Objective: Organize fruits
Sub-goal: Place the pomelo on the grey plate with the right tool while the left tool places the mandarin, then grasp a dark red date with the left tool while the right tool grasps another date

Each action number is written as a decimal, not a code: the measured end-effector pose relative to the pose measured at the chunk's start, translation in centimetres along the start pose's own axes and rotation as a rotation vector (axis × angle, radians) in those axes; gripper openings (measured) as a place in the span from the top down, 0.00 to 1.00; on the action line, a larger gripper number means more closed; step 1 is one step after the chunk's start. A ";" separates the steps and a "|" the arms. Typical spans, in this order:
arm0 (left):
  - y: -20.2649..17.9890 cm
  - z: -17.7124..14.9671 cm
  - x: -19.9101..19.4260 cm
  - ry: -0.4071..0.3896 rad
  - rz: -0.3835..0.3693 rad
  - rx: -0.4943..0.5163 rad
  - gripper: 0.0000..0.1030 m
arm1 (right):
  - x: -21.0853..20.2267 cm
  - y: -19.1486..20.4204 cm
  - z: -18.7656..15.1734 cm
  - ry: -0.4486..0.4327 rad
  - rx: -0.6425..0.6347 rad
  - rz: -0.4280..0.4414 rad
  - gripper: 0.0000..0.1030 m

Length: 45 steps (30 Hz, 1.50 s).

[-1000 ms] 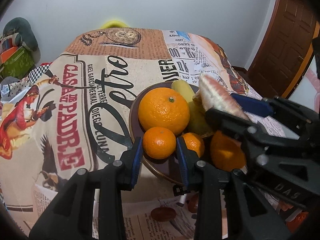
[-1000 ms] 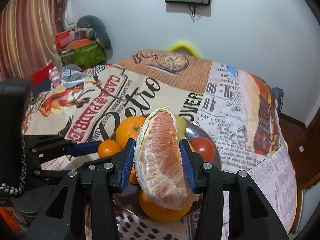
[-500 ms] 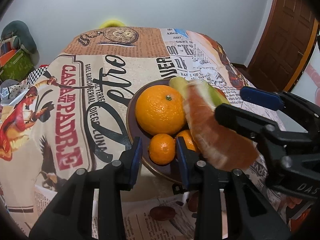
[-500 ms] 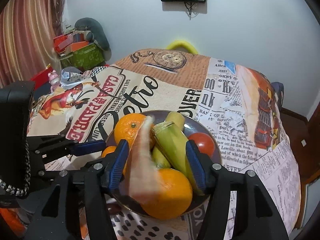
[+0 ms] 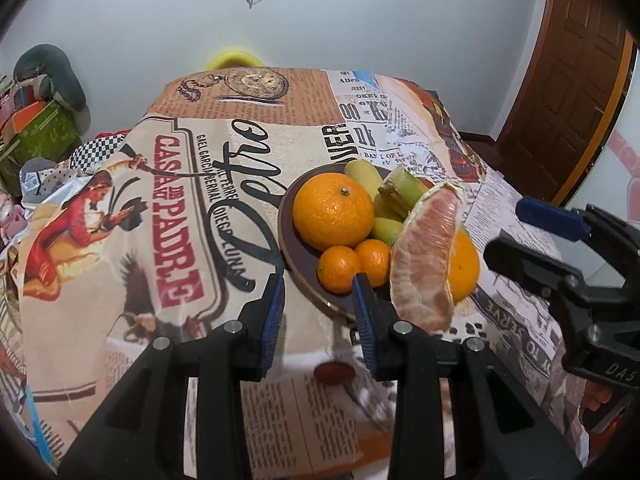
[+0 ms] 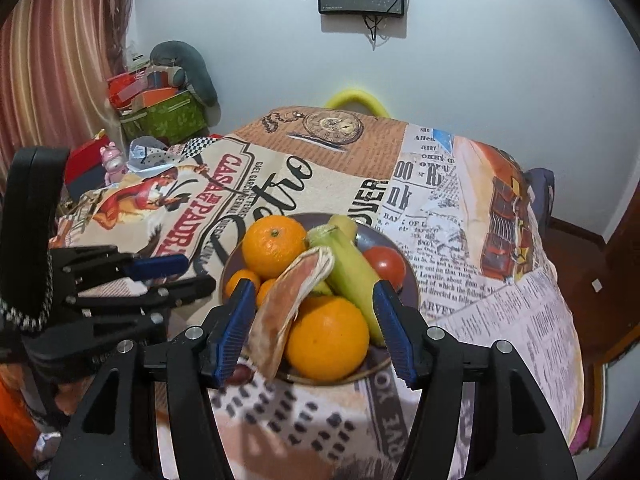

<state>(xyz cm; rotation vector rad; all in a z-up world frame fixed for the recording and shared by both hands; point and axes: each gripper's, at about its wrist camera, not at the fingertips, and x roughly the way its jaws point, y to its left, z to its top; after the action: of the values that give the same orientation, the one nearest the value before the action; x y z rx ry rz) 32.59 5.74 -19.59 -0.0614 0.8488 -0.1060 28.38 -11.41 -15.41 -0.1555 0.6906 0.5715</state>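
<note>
1. Pomelo segment (image 6: 286, 312), peeled and pink, leans on the near rim of the plate (image 6: 408, 292) against the front orange (image 6: 327, 338); in the left wrist view the segment (image 5: 428, 256) stands nearly upright, hiding part of that orange (image 5: 464, 268).
2. Large orange (image 5: 333, 210) sits at the plate's far left, with 2 small mandarins (image 5: 339, 269) side by side in front of it.
3. Green corn cob (image 6: 350, 264) lies across the middle of the pile; a red tomato (image 6: 385, 266) rests to its right.
4. Right gripper (image 6: 316, 328) has its jaws spread wide on either side of the segment and front orange, touching neither.
5. Left gripper (image 5: 320, 316) hovers at the plate's near-left edge, jaws apart and holding nothing.
6. Printed tablecloth (image 5: 192, 208) covers the table beneath the plate.
</note>
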 end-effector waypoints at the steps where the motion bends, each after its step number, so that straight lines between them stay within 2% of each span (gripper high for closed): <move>1: 0.1 -0.2 -0.4 0.001 0.004 0.001 0.67 | -0.2 0.1 -0.2 0.003 0.000 0.002 0.44; 7: 0.3 -1.8 -1.3 0.033 0.013 0.006 0.67 | -1.1 1.2 -2.3 0.034 -0.005 0.014 0.44; 15: -0.2 -4.8 -0.1 0.122 0.007 0.017 0.67 | -1.2 2.0 -5.0 0.084 0.014 0.033 0.44; 25: -1.4 -5.4 2.7 0.185 -0.027 0.032 0.67 | 0.5 1.5 -7.7 0.161 0.054 0.052 0.45; 28: -1.2 -5.3 3.4 0.184 -0.032 0.025 0.68 | 0.8 1.4 -7.8 0.167 0.066 0.072 0.45; 30: -1.1 -5.2 3.4 0.173 -0.029 0.029 0.73 | 1.1 1.6 -7.6 0.168 0.064 0.081 0.47; 33: -0.7 -5.4 3.0 0.162 -0.037 0.027 0.73 | 1.8 1.9 -7.2 0.174 0.067 0.100 0.54; 37: 0.2 -5.5 1.9 0.131 -0.009 0.030 0.73 | 2.8 2.7 -6.6 0.180 0.060 0.116 0.57; 39: 0.9 -5.5 1.3 0.119 -0.006 0.019 0.73 | 3.5 3.2 -6.4 0.190 0.052 0.127 0.61; 45: 3.1 -5.6 0.5 0.100 -0.016 -0.029 0.73 | 5.6 4.3 -5.8 0.217 0.036 0.132 0.63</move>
<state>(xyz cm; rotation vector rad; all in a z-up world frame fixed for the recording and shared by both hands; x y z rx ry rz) 28.92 8.67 -23.96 -0.0908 0.9501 -0.1120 26.28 -7.20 -23.27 -0.1405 0.9261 0.6742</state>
